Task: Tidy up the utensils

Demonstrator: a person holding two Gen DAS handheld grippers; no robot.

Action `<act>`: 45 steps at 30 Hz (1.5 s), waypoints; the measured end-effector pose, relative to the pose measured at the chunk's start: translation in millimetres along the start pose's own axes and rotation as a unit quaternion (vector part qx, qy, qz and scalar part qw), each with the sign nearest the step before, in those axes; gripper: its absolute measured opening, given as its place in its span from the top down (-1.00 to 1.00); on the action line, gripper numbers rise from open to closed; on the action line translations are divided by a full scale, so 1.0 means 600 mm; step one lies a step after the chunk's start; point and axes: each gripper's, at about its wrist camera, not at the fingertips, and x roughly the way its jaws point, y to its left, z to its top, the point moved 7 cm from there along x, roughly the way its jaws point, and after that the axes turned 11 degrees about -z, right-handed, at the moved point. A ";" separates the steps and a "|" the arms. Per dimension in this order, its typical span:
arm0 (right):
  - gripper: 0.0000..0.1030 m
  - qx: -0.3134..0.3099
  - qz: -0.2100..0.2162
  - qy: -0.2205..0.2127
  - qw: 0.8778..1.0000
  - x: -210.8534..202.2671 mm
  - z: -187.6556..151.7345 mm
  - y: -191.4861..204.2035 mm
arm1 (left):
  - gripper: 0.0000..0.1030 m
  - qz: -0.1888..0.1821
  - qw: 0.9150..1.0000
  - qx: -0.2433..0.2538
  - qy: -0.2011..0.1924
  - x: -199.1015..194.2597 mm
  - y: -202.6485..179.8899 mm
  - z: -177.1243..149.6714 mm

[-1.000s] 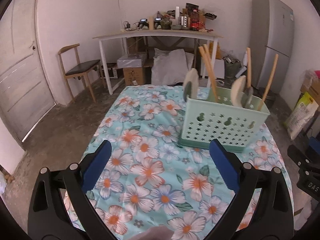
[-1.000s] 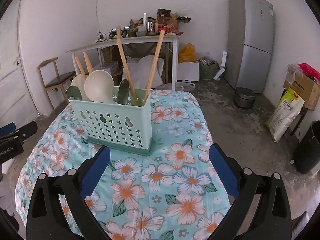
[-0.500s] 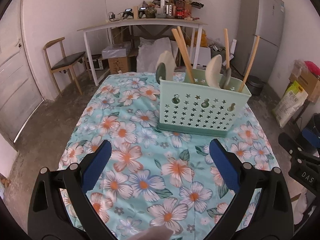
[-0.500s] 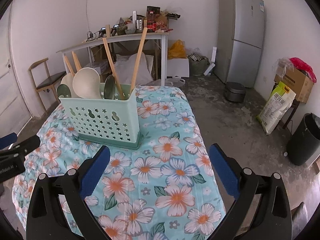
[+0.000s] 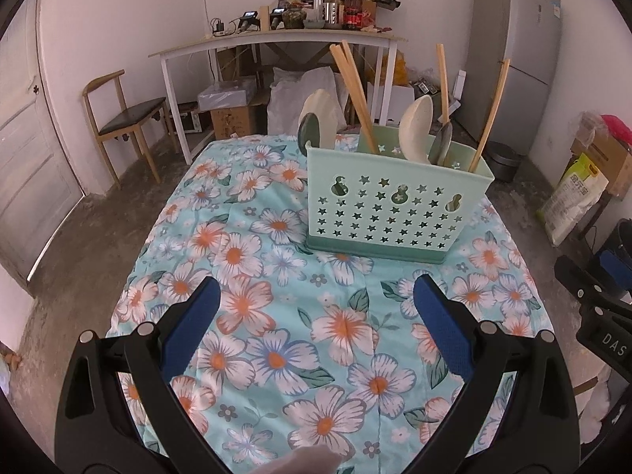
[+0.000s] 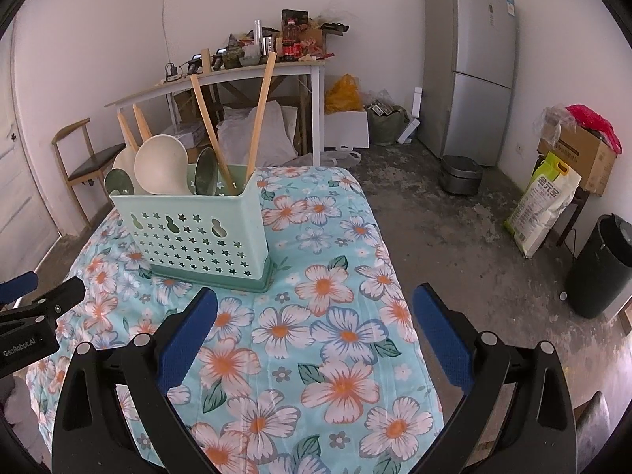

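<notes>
A: Where is the utensil holder (image 5: pixel 397 201)?

B: In the left wrist view it stands upright, right of center in the upper half of the frame, on the floral cloth (image 5: pixel 276 316) covering the tabletop. In the right wrist view it is in the left half, above the near finger.

A: What does it hold?

B: Two cream ladles (image 6: pixel 161 166), dark green spoons (image 6: pixel 207 172) and several wooden handles (image 6: pixel 259 114) that lean and stick out above the rim. They sit in separate compartments, but which one each occupies I cannot tell.

A: And the left gripper (image 5: pixel 316 308)?

B: Spread wide with nothing between its blue pads (image 5: pixel 189 324), hovering over the cloth at the bottom of the frame, well short of the holder.

A: The right gripper (image 6: pixel 314 312)?

B: Also spread wide and holding nothing. Its left pad sits just below the holder's base in the picture, though it is apart from it. Its black body also shows at the right edge of the left wrist view.

A: Anything behind?

B: A white side table (image 5: pixel 276 39) crowded with clutter at top center, a wooden chair (image 5: pixel 122 118) in the upper left, and a grey fridge (image 6: pixel 470 63) in the upper right.
</notes>
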 end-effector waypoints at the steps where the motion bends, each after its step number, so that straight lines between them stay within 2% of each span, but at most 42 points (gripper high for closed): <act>1: -0.87 0.000 0.001 0.001 1.000 0.001 0.000 0.000 | -0.84 0.001 1.000 -0.003 0.001 0.001 0.002 0.000; 23: -0.87 0.013 -0.015 0.007 1.000 0.017 0.002 -0.016 | -0.84 0.049 0.999 -0.022 0.002 -0.003 0.036 0.003; 45: -0.87 0.002 -0.008 0.005 1.000 0.015 0.007 -0.003 | -0.84 0.049 0.998 -0.025 0.002 -0.003 0.041 0.006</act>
